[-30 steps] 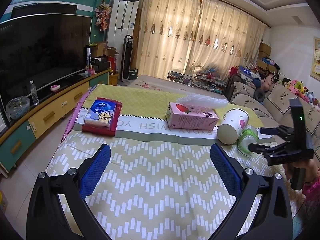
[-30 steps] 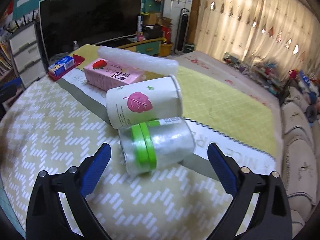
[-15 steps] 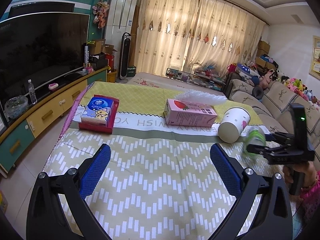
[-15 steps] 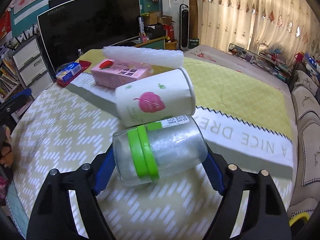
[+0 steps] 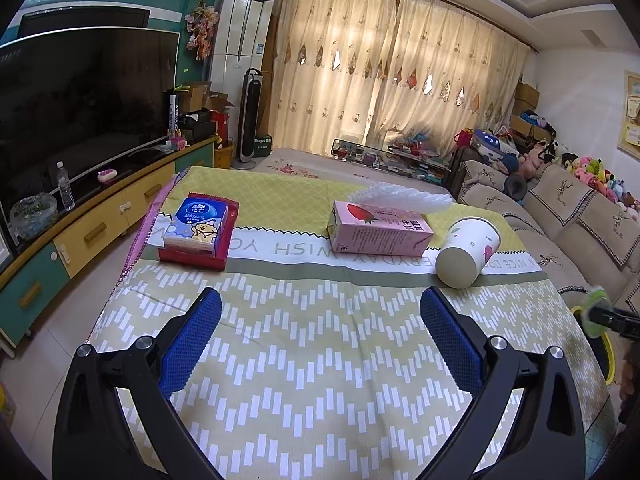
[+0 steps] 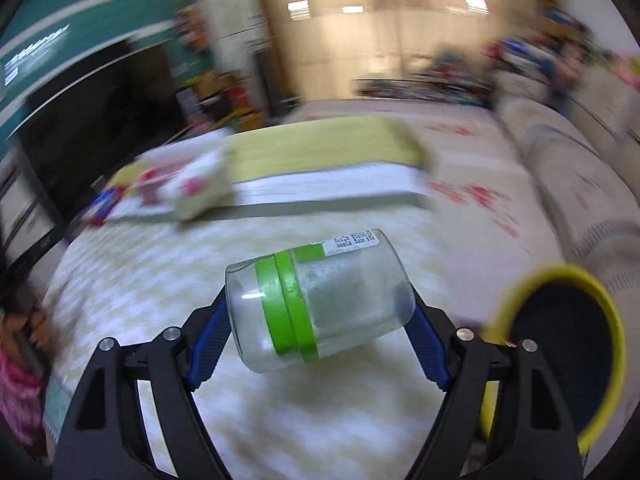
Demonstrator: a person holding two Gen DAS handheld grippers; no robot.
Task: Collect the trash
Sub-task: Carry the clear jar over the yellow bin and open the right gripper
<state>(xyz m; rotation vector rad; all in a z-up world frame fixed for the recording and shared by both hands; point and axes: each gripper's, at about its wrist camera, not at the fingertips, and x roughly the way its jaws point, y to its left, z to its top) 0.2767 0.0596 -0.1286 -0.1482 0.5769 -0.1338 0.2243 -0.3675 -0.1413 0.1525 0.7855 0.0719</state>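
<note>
My right gripper (image 6: 318, 320) is shut on a clear plastic cup with green bands (image 6: 320, 300), held sideways above the table's right end, beside a yellow-rimmed bin (image 6: 560, 348). In the left wrist view the same cup (image 5: 596, 310) shows blurred at the far right, over the table's edge. My left gripper (image 5: 320, 336) stands open above the patterned tablecloth (image 5: 304, 360), with nothing between its blue pads (image 5: 188, 340). A white paper cup (image 5: 466, 252) lies on its side, left of it a pink carton (image 5: 378, 228) with white foam wrap (image 5: 404, 198) behind.
A tissue pack on a red tray (image 5: 200, 232) sits at the table's left. A TV cabinet (image 5: 80, 232) runs along the left, a sofa (image 5: 568, 216) along the right. A person's hand and pink sleeve (image 6: 20, 380) show at the left edge of the right wrist view.
My right gripper closed on the green-banded cup, lifted it off the table and swung it right toward the yellow bin. The left gripper stayed where it was.
</note>
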